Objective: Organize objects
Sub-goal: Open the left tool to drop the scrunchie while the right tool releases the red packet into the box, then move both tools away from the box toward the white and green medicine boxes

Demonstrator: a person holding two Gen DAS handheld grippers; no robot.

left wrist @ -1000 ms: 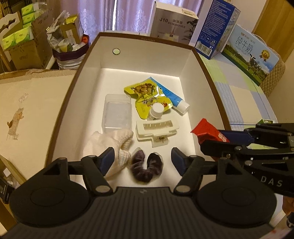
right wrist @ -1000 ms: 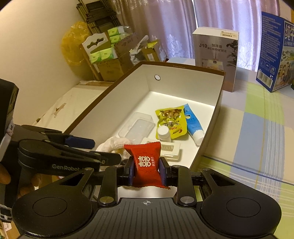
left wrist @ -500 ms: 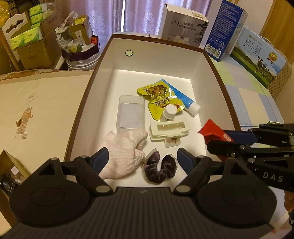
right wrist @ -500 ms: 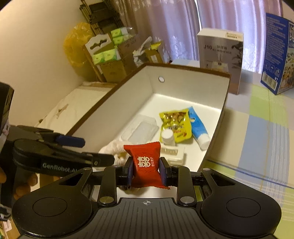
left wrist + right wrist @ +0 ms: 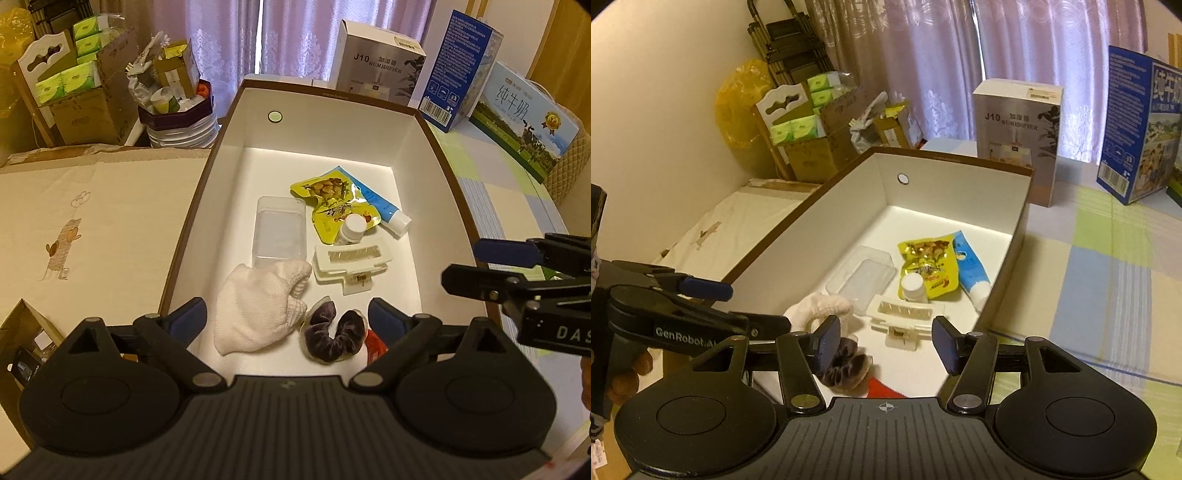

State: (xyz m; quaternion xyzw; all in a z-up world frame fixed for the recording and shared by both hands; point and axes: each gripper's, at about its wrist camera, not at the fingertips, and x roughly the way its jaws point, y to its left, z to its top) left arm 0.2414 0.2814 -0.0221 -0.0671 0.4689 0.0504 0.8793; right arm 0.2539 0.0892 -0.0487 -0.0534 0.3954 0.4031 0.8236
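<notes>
Room light was dim and warm; daylight filtered through the curtains (image 5: pixel 295 37) behind. A bright band glared on the white floor of the box (image 5: pixel 317 158) near its far wall. Fisheye distortion bowed the edges, corners vignetted black. Focus was soft, colours muted.

My left gripper (image 5: pixel 286 321) is matt black plastic with a ribbed grey housing and smooth blue pads; my right gripper (image 5: pixel 882 341) looks the same, with small shiny metal pivot pins. The brown-edged white cardboard box (image 5: pixel 325 133) has a smooth matt paper lining. Inside, the white knitted cloth glove (image 5: pixel 258 306) looks soft and rough, and the dark purple velvet scrunchie (image 5: pixel 330 338) plush. The clear rectangular plastic case (image 5: pixel 280 230) is glossy, as are the crinkled yellow foil snack pouch (image 5: pixel 332 206) and the red foil candy wrapper (image 5: pixel 375 345). The cream plastic hair claw (image 5: pixel 349 262) is smooth.
</notes>
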